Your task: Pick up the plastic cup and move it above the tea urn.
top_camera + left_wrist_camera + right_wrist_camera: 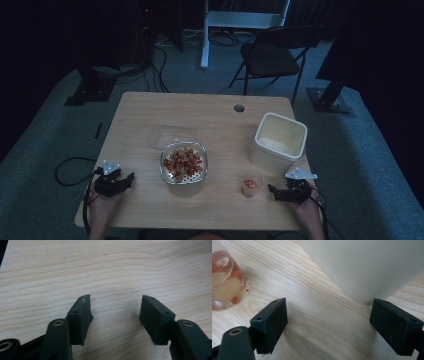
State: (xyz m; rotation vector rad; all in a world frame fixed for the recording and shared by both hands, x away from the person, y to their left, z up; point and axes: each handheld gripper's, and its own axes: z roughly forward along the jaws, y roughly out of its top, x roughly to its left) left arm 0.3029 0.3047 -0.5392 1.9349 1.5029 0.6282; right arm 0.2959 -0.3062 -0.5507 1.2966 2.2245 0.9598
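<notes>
The right gripper [278, 192] rests low on the wooden table [150, 115], jaws spread wide with nothing between them. The small clear cup [251, 185] of red and pale pieces stands just left of it, apart from the jaws. The cream tub [280, 137] rises just behind the cup. The left gripper [125, 181] lies released left of the glass bowl [183, 163].

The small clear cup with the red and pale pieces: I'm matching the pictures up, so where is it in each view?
High view: the small clear cup stands near the front edge, just left of the right gripper.
Left gripper view: not in it.
Right gripper view: the cup is at the upper left.
Shared landmark: the white tub beside the cup.
</notes>
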